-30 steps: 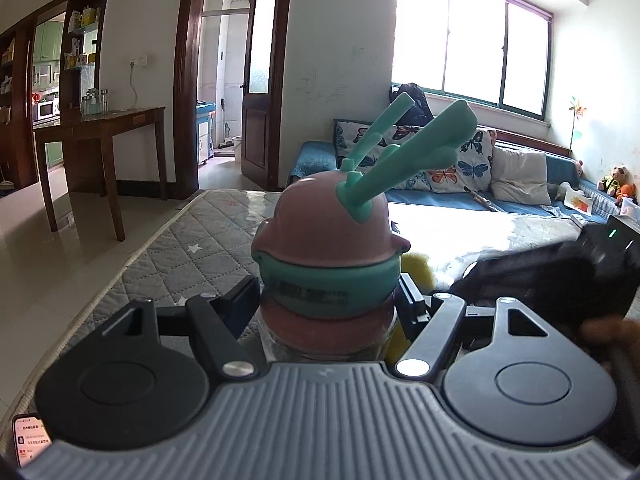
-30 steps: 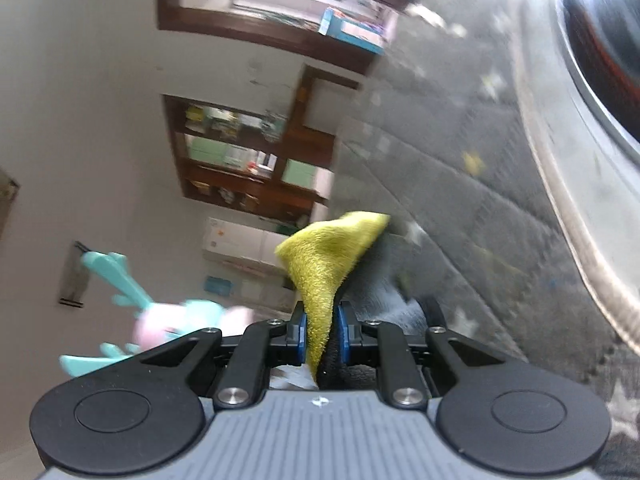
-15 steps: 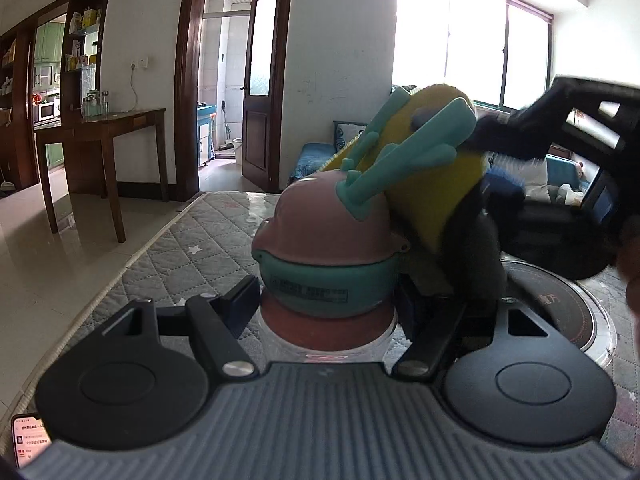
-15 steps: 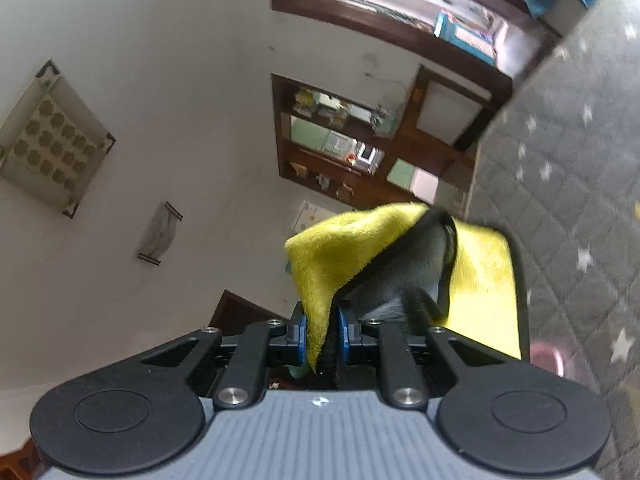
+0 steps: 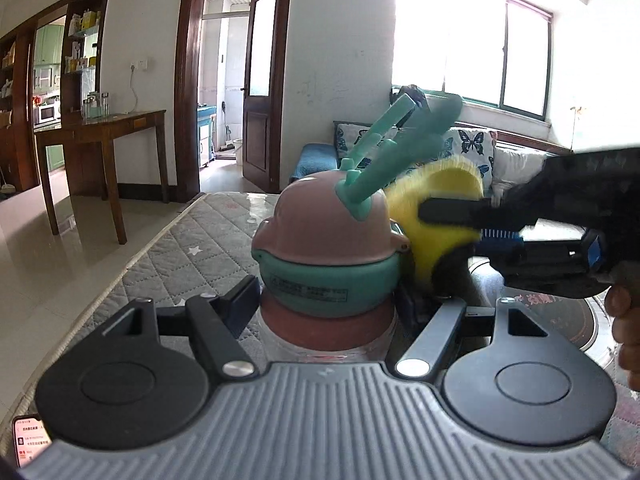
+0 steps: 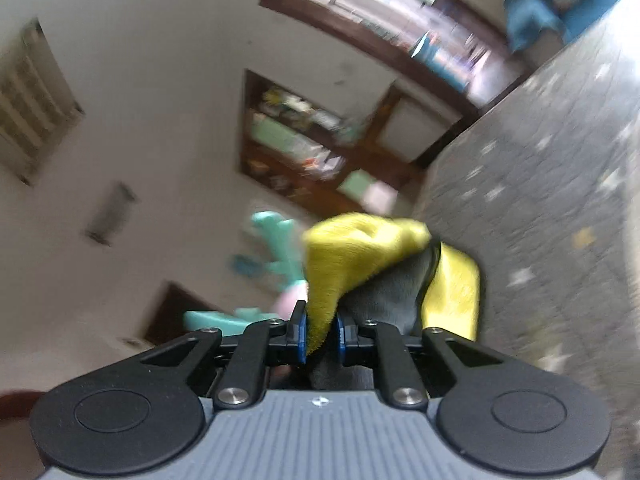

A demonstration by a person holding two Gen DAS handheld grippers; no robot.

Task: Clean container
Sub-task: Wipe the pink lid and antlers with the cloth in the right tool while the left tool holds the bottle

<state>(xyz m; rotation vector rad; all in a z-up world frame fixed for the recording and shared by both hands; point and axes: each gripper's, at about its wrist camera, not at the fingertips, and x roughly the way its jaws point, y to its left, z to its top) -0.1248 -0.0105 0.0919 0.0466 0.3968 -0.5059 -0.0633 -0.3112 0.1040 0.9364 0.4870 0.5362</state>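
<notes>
Right gripper [image 6: 322, 334] jaws clamp yellow cloth [image 6: 360, 256]; teal antlers [image 6: 276, 248] beside.

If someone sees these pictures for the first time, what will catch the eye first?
First, the pink-domed container with teal antlers, centre of the left view, gripped by the left tool. Next, the yellow cloth beside its right side, pinched in the right tool. Behind lie a quilted grey mat and bright windows.

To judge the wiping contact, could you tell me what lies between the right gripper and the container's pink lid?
The yellow cloth, pinched in the right gripper, sits against the pink lid; the left wrist view shows it.
</notes>
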